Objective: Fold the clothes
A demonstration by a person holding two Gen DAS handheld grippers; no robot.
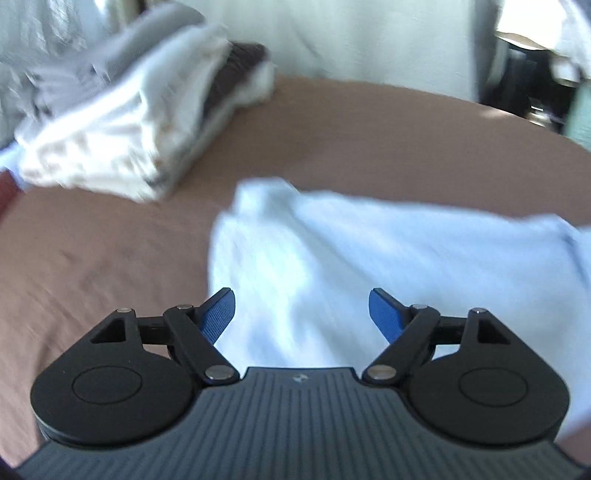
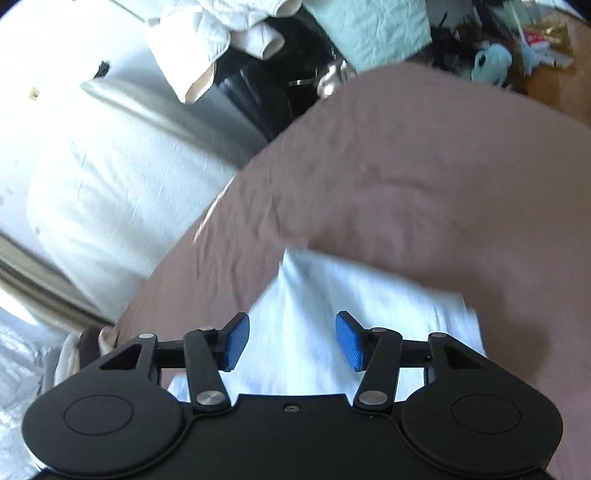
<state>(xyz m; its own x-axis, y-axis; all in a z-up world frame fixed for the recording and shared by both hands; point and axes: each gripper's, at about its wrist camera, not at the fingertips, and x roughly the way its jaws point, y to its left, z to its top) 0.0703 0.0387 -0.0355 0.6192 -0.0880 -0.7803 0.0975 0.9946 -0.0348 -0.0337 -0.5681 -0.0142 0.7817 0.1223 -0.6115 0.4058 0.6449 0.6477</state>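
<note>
**A:** Any containers to report?

**B:** None that I can make out. The clothes lie straight on the bed, which has a brown sheet over it. In the left wrist view a pale blue garment spreads from the centre out toward 3 o'clock, partly folded and blurred. Up at 10 o'clock sits a stack of folded clothes, mostly white with a dark brown piece tucked in, well apart from the blue one.

**A:** And the left hand-held gripper?

**B:** Released. Its blue pads stand wide apart and tilt down over the near part of the pale blue garment, with nothing pinched between them. The cloth shows through the gap but no pad presses on it.

**A:** The right one?

**B:** The right hand-held gripper is also released, its jaws somewhat narrower than the left's. It points down at the same pale blue garment, which from the right wrist view lies at the centre and runs toward 6 o'clock under the gripper body. Its pads hold nothing.

**A:** Anything around the bed?

**B:** In the right wrist view the view is rolled, so the bed's edge runs diagonally. White crumpled fabric hangs at 11 o'clock, a mint green cloth lies at 12 o'clock, and clutter sits at 1 o'clock, too blurred to name.
</note>
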